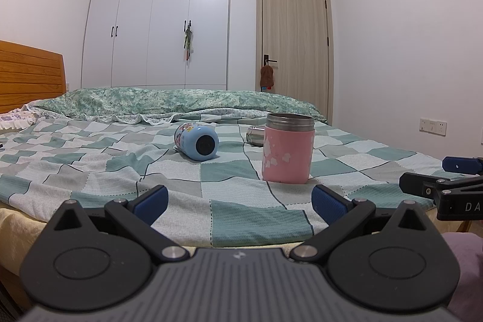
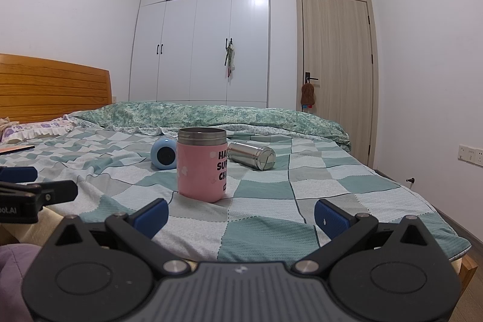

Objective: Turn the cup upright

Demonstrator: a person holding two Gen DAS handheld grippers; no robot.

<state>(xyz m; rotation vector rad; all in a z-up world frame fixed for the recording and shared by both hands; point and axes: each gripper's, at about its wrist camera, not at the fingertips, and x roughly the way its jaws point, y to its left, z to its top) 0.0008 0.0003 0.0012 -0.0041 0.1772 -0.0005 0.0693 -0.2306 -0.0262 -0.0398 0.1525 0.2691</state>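
Observation:
A pink cup with a steel rim [image 1: 287, 149] stands upright on the checked bedspread [image 1: 90, 153]; it also shows in the right wrist view [image 2: 201, 164]. A light blue cup [image 1: 196, 141] lies on its side behind it, base toward me, also in the right wrist view [image 2: 163, 153]. A steel cup [image 2: 251, 154] lies on its side to the right, partly hidden in the left wrist view [image 1: 255, 135]. My left gripper [image 1: 240, 201] is open and empty at the bed's near edge. My right gripper [image 2: 241, 215] is open and empty, beside the left one.
A green quilt [image 2: 211, 113] is bunched along the far side of the bed. A wooden headboard [image 2: 51, 86] and pillows are at left. A white wardrobe [image 2: 205, 38] and a wooden door [image 2: 338, 71] stand behind. The floor drops off at right.

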